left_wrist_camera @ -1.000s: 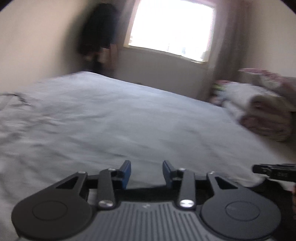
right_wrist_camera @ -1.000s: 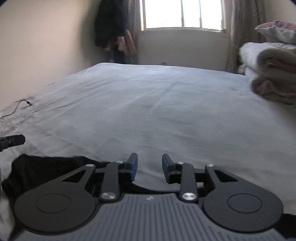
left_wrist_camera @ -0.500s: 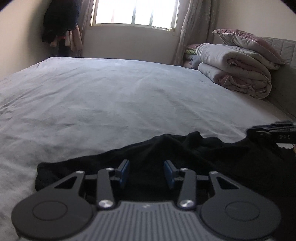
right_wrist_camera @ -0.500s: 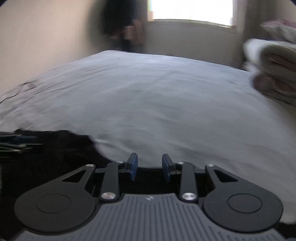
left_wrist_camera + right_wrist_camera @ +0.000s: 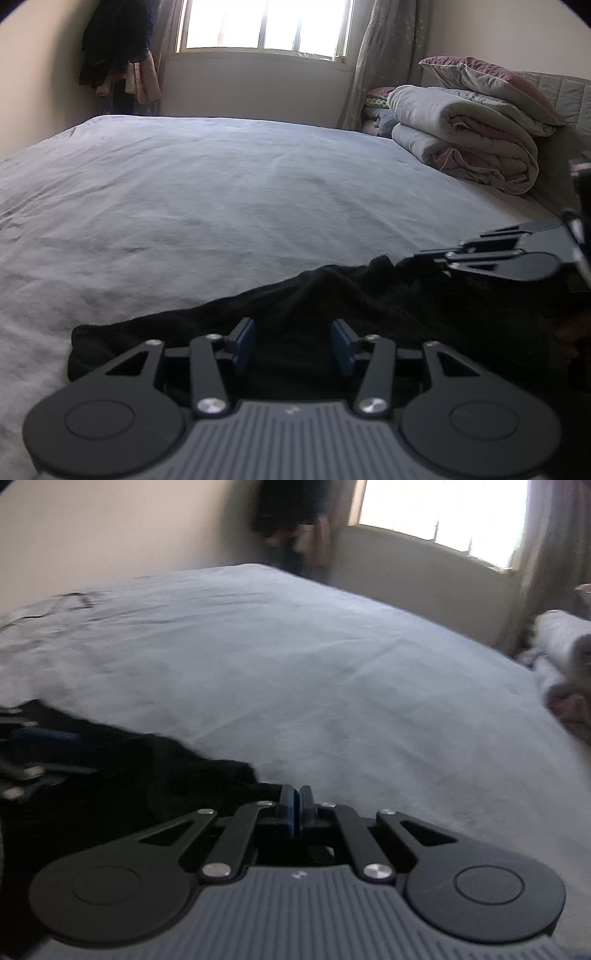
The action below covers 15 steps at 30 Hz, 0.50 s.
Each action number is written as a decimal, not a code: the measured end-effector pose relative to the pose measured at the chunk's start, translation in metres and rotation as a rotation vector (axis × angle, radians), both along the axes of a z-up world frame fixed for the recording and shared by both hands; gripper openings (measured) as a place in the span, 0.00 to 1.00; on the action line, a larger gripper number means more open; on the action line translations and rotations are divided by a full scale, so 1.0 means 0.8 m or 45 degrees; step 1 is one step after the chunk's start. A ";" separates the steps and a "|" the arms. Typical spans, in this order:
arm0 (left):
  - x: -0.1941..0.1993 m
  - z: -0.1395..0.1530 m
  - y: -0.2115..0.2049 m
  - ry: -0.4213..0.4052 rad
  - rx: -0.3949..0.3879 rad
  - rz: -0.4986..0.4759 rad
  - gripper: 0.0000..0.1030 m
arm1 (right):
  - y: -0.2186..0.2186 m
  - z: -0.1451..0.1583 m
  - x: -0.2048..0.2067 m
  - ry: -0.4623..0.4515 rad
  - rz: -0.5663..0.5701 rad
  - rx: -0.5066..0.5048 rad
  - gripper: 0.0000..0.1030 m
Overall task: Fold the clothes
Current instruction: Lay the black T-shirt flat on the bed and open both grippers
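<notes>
A black garment point(image 5: 332, 306) lies bunched at the near edge of the grey bed sheet point(image 5: 221, 192). My left gripper point(image 5: 293, 347) is open, its blue pads over the garment's near part. My right gripper point(image 5: 295, 806) is shut, pads together at the garment's right edge point(image 5: 166, 771); whether cloth is pinched between them is hidden. The right gripper also shows in the left wrist view point(image 5: 498, 254), at the garment's far right end. The left gripper shows blurred at the left edge of the right wrist view point(image 5: 33, 753).
Folded quilts and a pillow point(image 5: 472, 129) are stacked at the right side of the bed. Dark clothes point(image 5: 114, 48) hang in the far left corner beside the window point(image 5: 266, 26). A thin cable point(image 5: 59, 605) lies on the sheet's left edge.
My right gripper has closed from open and swung toward the garment's edge. My left gripper stays open and has moved a little closer over the garment.
</notes>
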State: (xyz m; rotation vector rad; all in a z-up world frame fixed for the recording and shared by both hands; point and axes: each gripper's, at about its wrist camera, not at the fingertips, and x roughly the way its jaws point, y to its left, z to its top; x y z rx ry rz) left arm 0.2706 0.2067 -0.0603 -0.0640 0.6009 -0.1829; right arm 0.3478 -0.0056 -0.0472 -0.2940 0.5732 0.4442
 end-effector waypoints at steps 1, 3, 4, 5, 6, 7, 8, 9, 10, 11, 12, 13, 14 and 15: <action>0.000 0.000 0.000 0.001 -0.002 0.000 0.47 | 0.001 -0.005 0.005 0.008 -0.017 0.005 0.02; 0.000 0.000 0.001 0.003 -0.007 -0.001 0.48 | 0.003 -0.007 0.006 0.004 -0.029 0.006 0.05; 0.000 -0.001 0.001 0.003 -0.007 -0.002 0.49 | 0.003 -0.006 0.005 0.003 -0.034 0.009 0.09; 0.000 -0.001 0.000 0.003 -0.005 -0.003 0.50 | 0.001 -0.003 0.004 0.013 -0.039 0.024 0.13; 0.001 -0.001 0.000 0.003 -0.002 -0.004 0.51 | -0.003 0.001 0.003 0.015 -0.052 0.037 0.19; 0.001 -0.001 0.000 0.003 -0.001 -0.007 0.52 | -0.010 0.006 0.000 0.002 -0.067 0.044 0.30; 0.001 -0.001 -0.001 0.003 0.001 -0.009 0.54 | -0.016 0.010 -0.004 -0.011 -0.081 0.051 0.37; 0.001 -0.002 -0.001 0.002 0.002 -0.012 0.55 | -0.025 0.016 -0.010 -0.036 -0.094 0.058 0.37; 0.000 -0.002 -0.001 0.002 0.004 -0.013 0.55 | -0.036 0.021 -0.015 -0.048 -0.109 0.059 0.37; 0.000 -0.002 -0.002 0.002 0.006 -0.013 0.56 | -0.050 0.026 -0.019 -0.051 -0.130 0.061 0.37; 0.001 -0.001 -0.002 0.002 0.008 -0.014 0.56 | -0.068 0.030 -0.021 -0.050 -0.154 0.069 0.37; 0.001 -0.002 -0.002 0.003 0.008 -0.014 0.56 | -0.086 0.034 -0.023 -0.048 -0.179 0.077 0.37; 0.001 -0.002 -0.002 0.003 0.008 -0.015 0.56 | -0.104 0.034 -0.023 -0.036 -0.212 0.086 0.37; 0.001 -0.002 -0.002 0.003 0.008 -0.015 0.56 | -0.121 0.033 -0.023 -0.024 -0.245 0.094 0.37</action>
